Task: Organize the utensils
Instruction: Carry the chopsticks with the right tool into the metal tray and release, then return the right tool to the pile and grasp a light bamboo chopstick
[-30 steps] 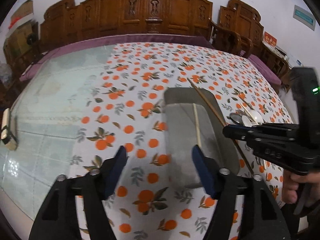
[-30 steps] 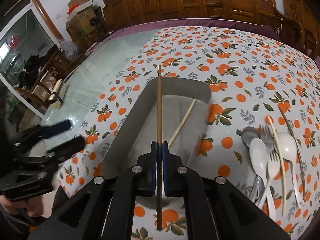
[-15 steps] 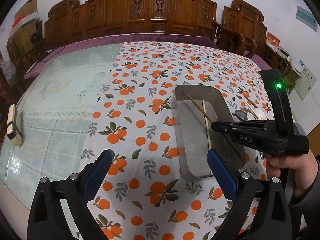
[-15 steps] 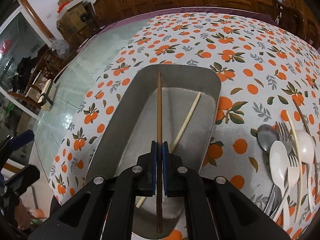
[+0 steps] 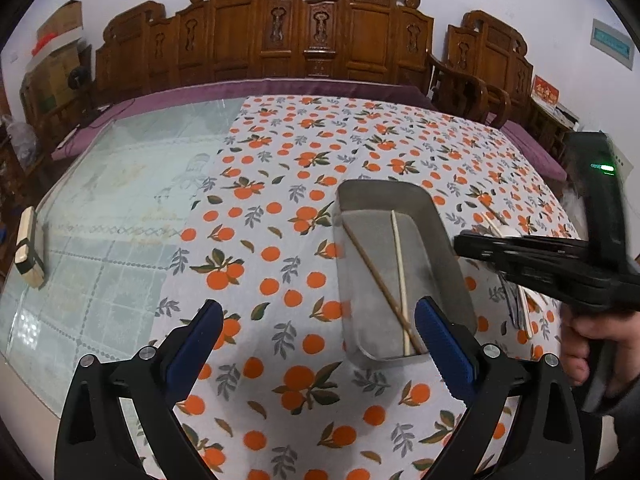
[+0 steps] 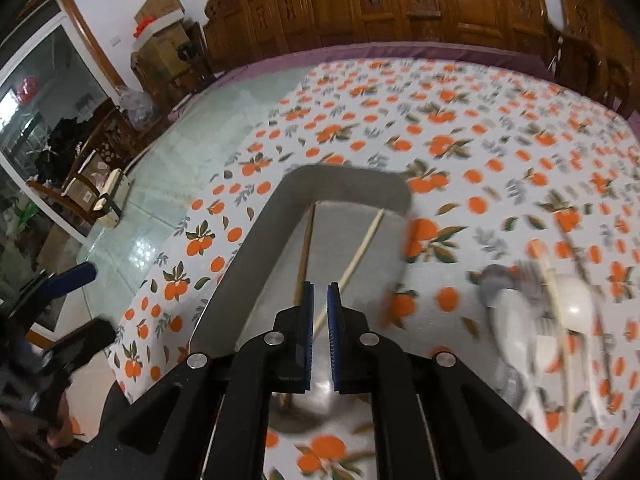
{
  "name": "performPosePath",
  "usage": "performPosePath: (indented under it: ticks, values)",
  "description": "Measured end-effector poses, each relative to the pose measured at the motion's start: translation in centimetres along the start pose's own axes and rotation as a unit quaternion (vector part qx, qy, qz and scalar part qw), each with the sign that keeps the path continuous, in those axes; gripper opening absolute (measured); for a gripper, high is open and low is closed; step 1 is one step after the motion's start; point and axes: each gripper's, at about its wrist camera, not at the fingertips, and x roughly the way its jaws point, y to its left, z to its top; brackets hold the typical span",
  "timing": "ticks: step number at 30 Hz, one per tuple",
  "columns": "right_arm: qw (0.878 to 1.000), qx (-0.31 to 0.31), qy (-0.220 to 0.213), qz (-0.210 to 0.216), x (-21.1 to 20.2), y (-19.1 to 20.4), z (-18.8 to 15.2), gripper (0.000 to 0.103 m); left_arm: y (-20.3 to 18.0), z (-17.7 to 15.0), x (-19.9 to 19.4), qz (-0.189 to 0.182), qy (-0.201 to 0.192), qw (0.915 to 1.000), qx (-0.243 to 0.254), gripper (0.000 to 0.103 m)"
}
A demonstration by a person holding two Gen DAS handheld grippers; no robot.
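The right tool (image 6: 319,328) has just let go, jaws opening and empty. The brown wooden chopstick (image 5: 380,284) now lies in the grey metal tray (image 5: 440,232). The left tool (image 5: 316,344) is wide open, empty.

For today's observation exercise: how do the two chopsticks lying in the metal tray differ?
The dark brown wooden chopstick is darker than the pale cream chopstick. The brown one lies slanted across the grey metal tray; the pale one runs nearly along its length. They cross near the tray's near end. Both are thin, straight, and rest on the tray floor.
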Motion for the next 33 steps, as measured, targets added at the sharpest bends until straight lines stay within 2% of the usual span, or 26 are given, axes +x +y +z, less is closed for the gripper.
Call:
performPosePath:
  ticks: [4, 7, 14, 18, 23, 33]
  values:
    - [1.0, -0.002, -0.017, -0.012, -3.8, -1.6, -1.4, 0.011, -1.8, 0.1, 0.1, -0.014, -0.003, 0.9999, 0.005, 0.093]
    - [0.999, -0.006, -0.024, -0.032, -6.2, -3.3, -2.9, 0.021, -3.6, 0.1, 0.8, -0.032, 0.0, 0.9994, 0.01, 0.093]
    - [0.997, 0.007, -0.02, -0.08, -9.1, -8.9, -5.5, 0.021, -8.1, 0.2, 2.3, -0.063, 0.012, 0.9972, 0.038, 0.093]
    - [0.995, 0.02, -0.007, -0.094, -8.7, -11.7, -6.1, 0.021, -10.2, 0.2, 2.7, -0.074, 0.016, 0.9958, 0.051, 0.093]
    - [0.994, 0.022, 0.023, -0.101, -6.0, -14.1, -6.5, 0.021, -11.8, 0.0, 3.6, -0.081, 0.027, 0.9944, 0.063, 0.093]
    - [0.991, -0.031, 0.066, -0.111, -1.2, -15.1, -4.7, 0.021, -13.1, -0.9, 4.5, -0.078, 0.04, 0.9933, 0.075, 0.093]
